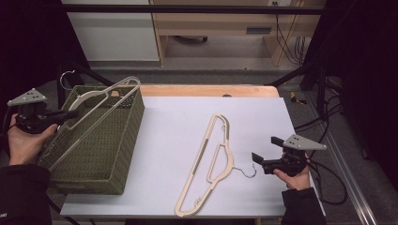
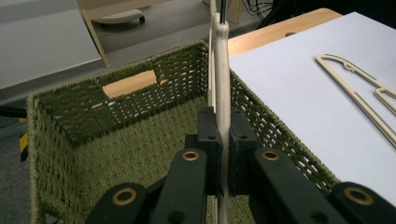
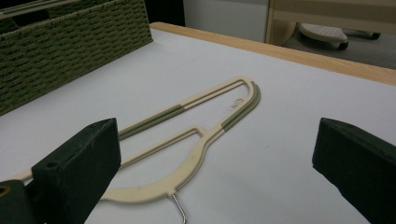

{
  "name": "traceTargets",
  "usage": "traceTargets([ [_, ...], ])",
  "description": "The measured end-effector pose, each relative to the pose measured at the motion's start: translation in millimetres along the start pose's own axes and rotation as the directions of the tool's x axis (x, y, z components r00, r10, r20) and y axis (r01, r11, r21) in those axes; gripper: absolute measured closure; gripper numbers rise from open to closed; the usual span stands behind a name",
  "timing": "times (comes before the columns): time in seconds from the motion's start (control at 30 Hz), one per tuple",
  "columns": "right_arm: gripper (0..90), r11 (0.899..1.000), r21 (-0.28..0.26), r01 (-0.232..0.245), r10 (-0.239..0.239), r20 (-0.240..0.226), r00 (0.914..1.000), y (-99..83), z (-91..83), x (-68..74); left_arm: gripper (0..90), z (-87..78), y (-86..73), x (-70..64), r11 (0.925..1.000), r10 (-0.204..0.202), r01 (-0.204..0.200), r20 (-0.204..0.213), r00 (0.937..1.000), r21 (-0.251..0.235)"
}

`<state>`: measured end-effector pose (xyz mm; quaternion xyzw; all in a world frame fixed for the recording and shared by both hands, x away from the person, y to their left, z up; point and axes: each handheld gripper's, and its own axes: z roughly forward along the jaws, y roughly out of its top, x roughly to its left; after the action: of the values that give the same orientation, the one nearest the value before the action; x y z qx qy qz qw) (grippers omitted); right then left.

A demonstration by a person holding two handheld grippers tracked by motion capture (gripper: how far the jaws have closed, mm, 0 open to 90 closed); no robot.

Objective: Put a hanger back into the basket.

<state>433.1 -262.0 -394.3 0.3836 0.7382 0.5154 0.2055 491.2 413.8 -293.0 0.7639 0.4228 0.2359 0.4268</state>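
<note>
Slim cream hanger (image 2: 222, 84), upright over green basket (image 2: 116, 149)

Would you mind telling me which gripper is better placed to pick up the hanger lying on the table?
Right. The right gripper is open beside the hanger on the table, near its hook. The left gripper is shut on another hanger over the basket.

Gripper (image 3: 215, 163) spread wide over cream hanger (image 3: 196, 135); green basket (image 3: 70, 42) beyond.
</note>
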Motion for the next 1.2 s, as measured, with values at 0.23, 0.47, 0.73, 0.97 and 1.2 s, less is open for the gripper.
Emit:
traceTargets([
  [0.23,1.4,1.0,0.003,0.002,-0.002,-0.002,1.0,0.1,-0.3,0.5,85.9,-2.0,-1.0,0.0,0.9999,0.011,-0.011,0.011,0.9999,0.002],
  [0.47,1.4,1.0,0.009,0.003,-0.003,-0.002,1.0,-0.3,1.1,1.2,85.9,4.0,-0.2,7.5,0.9989,0.025,-0.024,-0.023,0.9994,0.04],
  [0.73,1.3,1.0,0.01,0.003,-0.003,-0.001,1.0,-0.3,1.0,1.1,85.9,18.8,-23.6,15.6,0.9957,-0.005,0.008,-0.031,0.9995,0.092],
  [0.97,1.4,1.0,0.02,0.009,-0.009,-0.003,1.0,-1.0,3.1,1.7,85.8,36.7,-49.7,19.3,0.9899,-0.059,0.064,-0.041,0.9974,0.126],
  [1.2,1.4,1.0,0.022,0.009,-0.009,-0.005,0.9999,-1.1,3.7,2.2,85.0,50.2,-63.4,17.9,0.9843,-0.093,0.102,-0.064,0.9936,0.145],
])
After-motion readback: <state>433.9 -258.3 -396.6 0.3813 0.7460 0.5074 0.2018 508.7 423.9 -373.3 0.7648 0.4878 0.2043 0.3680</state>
